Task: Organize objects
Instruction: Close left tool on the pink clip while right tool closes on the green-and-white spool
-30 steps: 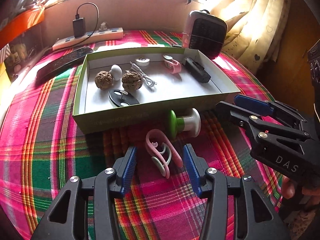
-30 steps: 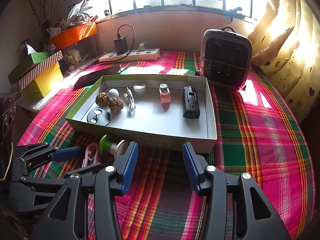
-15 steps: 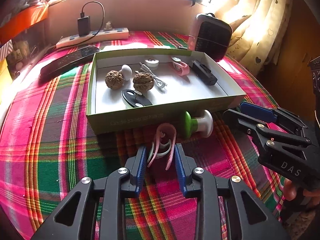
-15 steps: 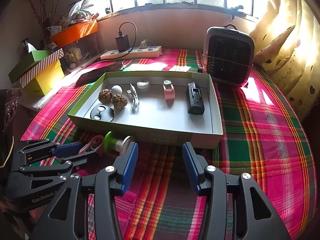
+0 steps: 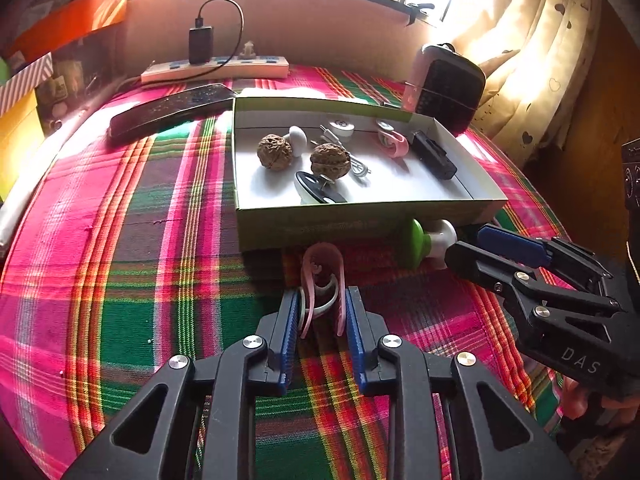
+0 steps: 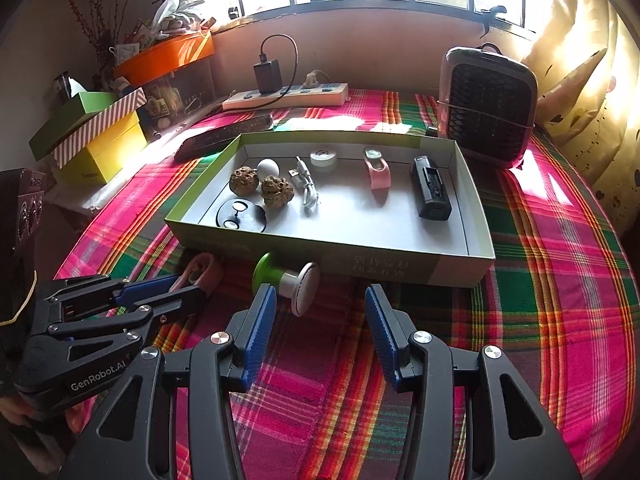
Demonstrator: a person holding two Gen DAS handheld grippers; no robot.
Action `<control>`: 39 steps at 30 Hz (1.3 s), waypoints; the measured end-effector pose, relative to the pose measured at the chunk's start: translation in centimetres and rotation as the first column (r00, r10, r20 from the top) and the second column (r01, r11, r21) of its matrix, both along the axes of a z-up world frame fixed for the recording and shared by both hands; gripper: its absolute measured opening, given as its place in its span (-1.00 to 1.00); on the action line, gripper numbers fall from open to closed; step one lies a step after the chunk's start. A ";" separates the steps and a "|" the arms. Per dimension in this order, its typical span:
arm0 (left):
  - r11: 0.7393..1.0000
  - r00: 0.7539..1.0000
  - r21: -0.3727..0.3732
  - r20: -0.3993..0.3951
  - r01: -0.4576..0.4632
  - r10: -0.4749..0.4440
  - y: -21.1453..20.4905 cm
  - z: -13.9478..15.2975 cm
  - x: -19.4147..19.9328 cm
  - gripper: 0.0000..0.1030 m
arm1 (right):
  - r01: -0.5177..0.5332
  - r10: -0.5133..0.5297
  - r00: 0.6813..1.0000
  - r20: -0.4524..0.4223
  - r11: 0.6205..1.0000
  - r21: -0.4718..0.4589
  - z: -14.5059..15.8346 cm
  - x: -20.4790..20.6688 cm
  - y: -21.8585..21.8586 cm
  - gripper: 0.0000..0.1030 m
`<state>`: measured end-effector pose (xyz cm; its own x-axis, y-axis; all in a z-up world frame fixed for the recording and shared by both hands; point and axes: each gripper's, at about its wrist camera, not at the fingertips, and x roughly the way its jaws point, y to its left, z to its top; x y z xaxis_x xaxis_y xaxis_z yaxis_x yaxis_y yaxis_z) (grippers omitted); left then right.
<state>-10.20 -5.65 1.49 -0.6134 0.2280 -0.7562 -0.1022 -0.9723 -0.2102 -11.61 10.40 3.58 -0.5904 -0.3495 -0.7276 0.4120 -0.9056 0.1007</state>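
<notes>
1. I had the left tool (image 5: 322, 312) clamped on the pink clip (image 5: 323, 280), both blue pads (image 5: 291, 320) pressed against its sides. The clip's looped end pointed toward 12 o'clock, just short of the front wall of the box (image 5: 316, 228). Whether the clip touched the cloth or was raised, I could not tell.
2. From the right wrist view, the left tool (image 6: 176, 286) sat at 9 o'clock, with the pink clip (image 6: 202, 268) showing past its tips.
3. The right tool (image 6: 320, 312) stood apart and held nothing. The green-and-white spool (image 6: 286, 280) lay on its side at 11 o'clock from it, its white flange just beside the left pad (image 6: 260, 320); I could not tell whether they touched.
4. In the left wrist view that spool (image 5: 426, 240) rested against the box's front wall at 1 o'clock, with the right tool (image 5: 476, 244) just beside it.
5. Inside the box (image 6: 400, 268) lay two walnuts (image 6: 260, 186), a white egg shape (image 6: 268, 168), a black disc (image 6: 241, 216), a white cable (image 6: 306, 188), a small white roll (image 6: 323, 157), another pink clip (image 6: 377, 170) and a black rectangular device (image 6: 431, 192).
6. The box stood on a bench covered by a plaid cloth (image 6: 540, 280). Beyond it, at 12 o'clock, were a power strip (image 6: 286, 98) and a dark remote (image 6: 224, 136); a small heater (image 6: 488, 108) stood at 2 o'clock.
</notes>
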 end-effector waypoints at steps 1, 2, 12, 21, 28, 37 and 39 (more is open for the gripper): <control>1.000 1.000 0.004 0.001 -0.009 0.009 -0.3 0.0 0.1 -0.59 | -0.007 0.007 1.000 0.001 1.000 -0.001 0.0 0.0 -0.3 -0.08; 1.000 1.000 0.005 0.000 -0.016 0.016 -0.6 0.0 0.2 -0.59 | -0.010 0.010 1.000 0.001 1.000 0.000 -0.1 0.1 -0.5 -0.08; 0.999 0.999 0.026 -0.004 -0.044 0.044 -2.3 -0.2 0.6 -0.58 | 0.011 -0.011 1.000 -0.002 1.000 0.014 -0.7 -0.6 -2.5 -0.08; 0.999 0.999 0.032 -0.008 -0.042 0.042 -2.4 -0.2 0.5 -0.58 | 0.058 -0.059 0.998 0.024 0.998 0.030 -1.5 -1.6 -2.7 -0.07; 0.998 0.999 0.047 -0.001 -0.047 0.047 -2.5 -0.2 0.2 -0.58 | 0.085 -0.086 0.995 0.043 0.996 0.027 -1.7 -1.9 -2.1 -0.07; 0.998 0.999 0.041 0.001 -0.050 0.050 -2.3 -0.2 -0.2 -0.55 | 0.096 -0.096 0.994 0.055 0.995 0.005 -1.8 -2.0 -1.6 -0.07; 0.999 0.999 0.021 -0.005 -0.047 0.047 -2.0 -0.1 -0.2 -0.55 | 0.104 -0.104 0.993 0.053 0.995 0.001 -1.7 -1.9 -1.5 -0.07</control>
<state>-10.44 -7.67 1.34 -0.6277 0.2147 -0.7482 -0.0581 -0.9714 -0.2300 -13.54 8.92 1.86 -0.5846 -0.2897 -0.7579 0.3096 -0.9430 0.1216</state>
